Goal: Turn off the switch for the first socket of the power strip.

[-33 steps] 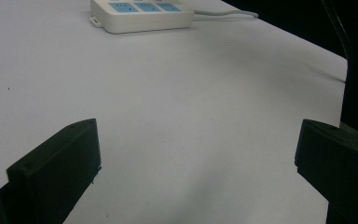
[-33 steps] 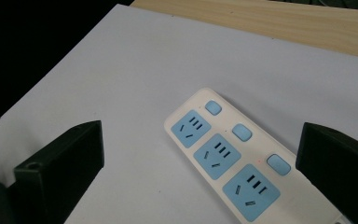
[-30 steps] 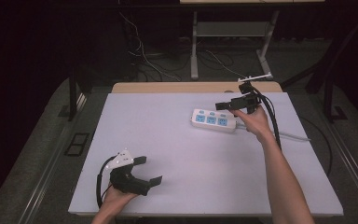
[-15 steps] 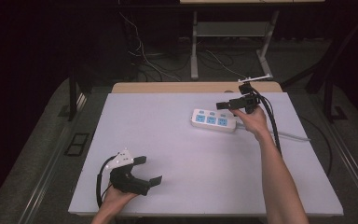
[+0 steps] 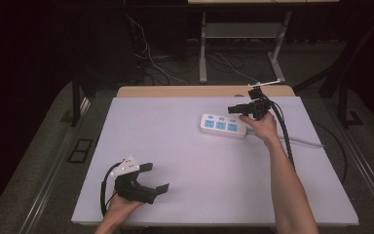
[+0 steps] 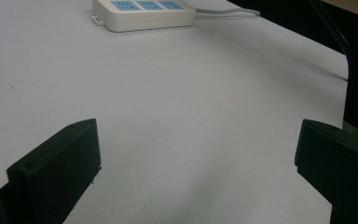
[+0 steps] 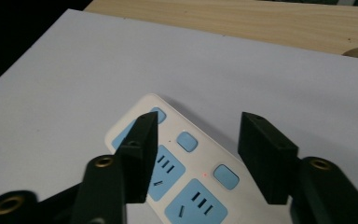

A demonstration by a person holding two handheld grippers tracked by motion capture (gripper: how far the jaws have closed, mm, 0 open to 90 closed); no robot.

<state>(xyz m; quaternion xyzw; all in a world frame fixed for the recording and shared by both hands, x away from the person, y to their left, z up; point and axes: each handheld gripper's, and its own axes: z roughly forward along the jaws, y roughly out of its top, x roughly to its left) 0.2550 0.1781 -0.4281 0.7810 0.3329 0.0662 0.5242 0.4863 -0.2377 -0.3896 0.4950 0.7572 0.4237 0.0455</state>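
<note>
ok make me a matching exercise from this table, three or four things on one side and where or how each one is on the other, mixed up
Things:
1. power strip
2. left gripper
3. right gripper
4. wooden strip

Places or states:
A. rests near the front left corner, jaws wide open, nothing between them
B. along the far edge of the white table top
C. lies flat toward the far right, white with blue sockets
D. hangs just over the power strip, jaws just been closing, part open, astride its width

Pairs: 1-C, 2-A, 3-D, 4-B
</note>
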